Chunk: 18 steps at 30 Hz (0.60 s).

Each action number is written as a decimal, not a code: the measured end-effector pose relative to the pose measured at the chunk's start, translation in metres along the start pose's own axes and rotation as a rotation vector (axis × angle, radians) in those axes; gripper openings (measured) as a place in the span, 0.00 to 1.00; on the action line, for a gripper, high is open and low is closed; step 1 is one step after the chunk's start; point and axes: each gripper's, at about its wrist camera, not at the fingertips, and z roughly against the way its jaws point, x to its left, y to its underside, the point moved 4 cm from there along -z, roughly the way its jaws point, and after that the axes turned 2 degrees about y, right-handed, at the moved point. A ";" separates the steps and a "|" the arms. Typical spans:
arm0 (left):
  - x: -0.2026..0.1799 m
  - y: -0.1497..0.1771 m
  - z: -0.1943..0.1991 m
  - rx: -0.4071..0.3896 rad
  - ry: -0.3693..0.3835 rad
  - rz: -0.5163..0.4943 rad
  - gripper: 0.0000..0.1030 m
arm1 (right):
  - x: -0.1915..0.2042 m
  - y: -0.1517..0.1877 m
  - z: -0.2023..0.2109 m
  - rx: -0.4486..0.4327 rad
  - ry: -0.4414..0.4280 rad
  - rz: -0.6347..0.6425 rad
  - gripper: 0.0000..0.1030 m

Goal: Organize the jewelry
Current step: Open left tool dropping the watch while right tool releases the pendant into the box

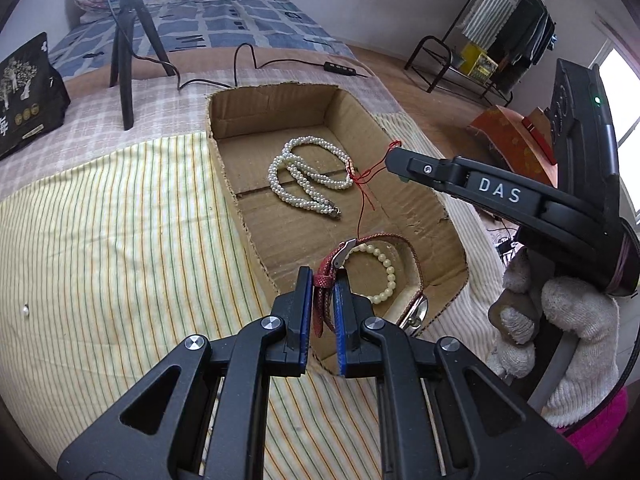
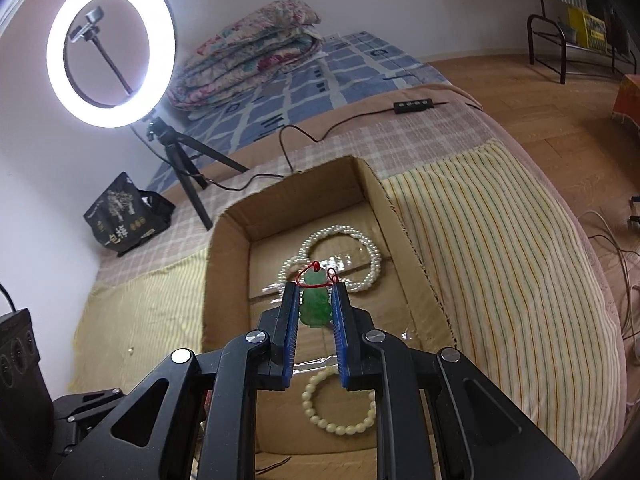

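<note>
A shallow cardboard box [image 1: 280, 108] lies on the striped bedcover. Inside it are a white pearl necklace [image 1: 304, 176] and a cream bead bracelet [image 1: 386, 272]. My left gripper [image 1: 322, 280] is shut on the red strap of a watch [image 1: 326, 292], whose case [image 1: 416, 312] rests at the box's near corner. My right gripper [image 2: 316, 292] is shut on a green jade pendant [image 2: 316, 304] with a red cord, held above the box [image 2: 228, 264] over the pearl necklace [image 2: 360, 256]. The bead bracelet [image 2: 340, 404] lies below it. The cord [image 1: 366, 184] trails from the right gripper's tip [image 1: 394, 156].
A ring light [image 2: 110, 52] on a tripod [image 1: 128, 52] stands behind the box with its cable and remote [image 1: 340, 68]. A black bag [image 1: 28, 92] sits far left. A small pearl [image 1: 26, 311] lies on the cover. A gloved hand [image 1: 560, 320] holds the right gripper. Floor and rack lie to the right.
</note>
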 end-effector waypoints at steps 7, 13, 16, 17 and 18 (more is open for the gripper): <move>-0.002 -0.001 -0.010 0.015 0.001 -0.011 0.11 | -0.001 0.000 -0.008 0.013 -0.005 0.008 0.15; 0.000 0.000 -0.013 0.024 -0.007 -0.006 0.23 | -0.001 0.001 -0.011 0.028 0.018 0.019 0.37; 0.001 -0.001 -0.011 0.019 -0.006 -0.004 0.26 | -0.001 0.000 -0.008 0.015 0.029 0.018 0.44; 0.002 0.000 -0.009 0.018 -0.006 -0.004 0.26 | -0.001 -0.001 -0.006 0.011 0.032 0.017 0.45; 0.002 0.000 -0.008 0.017 -0.006 -0.005 0.26 | -0.001 -0.001 -0.005 0.008 0.033 0.016 0.45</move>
